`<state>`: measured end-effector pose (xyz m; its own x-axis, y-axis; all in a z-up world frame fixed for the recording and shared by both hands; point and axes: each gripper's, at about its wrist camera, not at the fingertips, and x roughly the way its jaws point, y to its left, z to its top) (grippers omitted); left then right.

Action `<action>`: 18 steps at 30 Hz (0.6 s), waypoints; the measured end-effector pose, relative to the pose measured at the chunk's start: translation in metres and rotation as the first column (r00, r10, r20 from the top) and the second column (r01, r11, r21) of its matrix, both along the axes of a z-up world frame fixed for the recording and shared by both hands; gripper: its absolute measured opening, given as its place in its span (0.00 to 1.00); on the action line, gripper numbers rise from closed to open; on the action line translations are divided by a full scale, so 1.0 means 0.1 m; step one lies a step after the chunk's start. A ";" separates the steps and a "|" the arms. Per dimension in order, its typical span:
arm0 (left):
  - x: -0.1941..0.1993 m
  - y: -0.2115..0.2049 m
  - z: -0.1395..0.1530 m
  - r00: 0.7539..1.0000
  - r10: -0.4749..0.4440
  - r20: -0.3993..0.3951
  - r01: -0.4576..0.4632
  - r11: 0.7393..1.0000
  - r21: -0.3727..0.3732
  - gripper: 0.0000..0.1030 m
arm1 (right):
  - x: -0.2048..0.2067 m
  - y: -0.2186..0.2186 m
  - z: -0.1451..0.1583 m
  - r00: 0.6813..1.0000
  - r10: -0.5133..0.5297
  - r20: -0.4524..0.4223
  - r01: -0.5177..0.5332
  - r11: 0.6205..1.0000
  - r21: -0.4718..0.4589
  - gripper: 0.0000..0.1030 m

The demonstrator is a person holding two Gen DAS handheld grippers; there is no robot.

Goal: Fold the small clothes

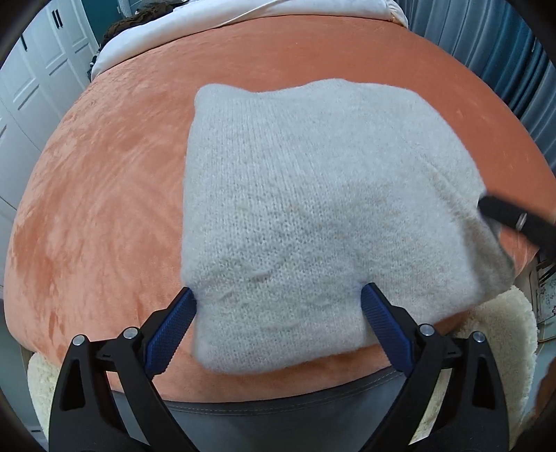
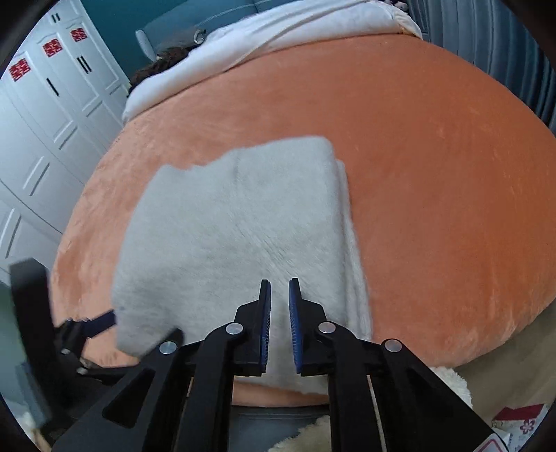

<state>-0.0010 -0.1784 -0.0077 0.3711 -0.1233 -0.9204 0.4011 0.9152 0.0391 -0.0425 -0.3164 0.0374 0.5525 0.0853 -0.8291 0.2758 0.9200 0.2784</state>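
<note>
One folded grey sweater (image 1: 312,208) on orange bedspread (image 1: 104,191), left claw (image 1: 278,313) spread, right claw (image 2: 279,288) nearly pressed together, empty.

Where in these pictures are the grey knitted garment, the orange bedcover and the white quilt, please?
grey knitted garment (image 1: 312,194): left wrist view, middle of its top layer.
orange bedcover (image 2: 434,180): right wrist view, bare stretch right of the garment.
white quilt (image 2: 278,31): right wrist view, its bunched fold at the far end.
</note>
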 end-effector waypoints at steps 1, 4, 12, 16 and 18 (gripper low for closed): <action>0.00 0.02 -0.02 1.000 0.009 -0.011 -0.009 1.000 -0.006 0.91 | 0.09 0.05 0.10 0.999 0.034 0.020 -0.034 0.999 0.019 0.11; 0.01 0.16 0.00 0.998 0.044 -0.047 -0.046 0.997 -0.057 0.90 | 0.38 0.26 0.21 0.990 0.136 0.028 -0.137 0.990 0.036 0.11; -0.10 0.83 0.12 0.989 0.131 -0.070 -0.137 0.987 -0.083 0.91 | 0.94 1.13 -0.46 0.914 0.372 -0.162 -0.382 0.923 -0.039 0.08; -0.04 1.02 0.18 0.985 0.163 -0.055 -0.167 0.981 -0.094 0.91 | 0.86 1.01 -0.07 0.944 0.317 -0.095 -0.317 0.948 0.021 0.10; 0.02 1.03 0.15 0.983 0.171 -0.065 -0.177 0.978 -0.108 0.91 | 0.85 0.97 -0.19 0.943 0.315 -0.111 -0.308 0.948 0.076 0.10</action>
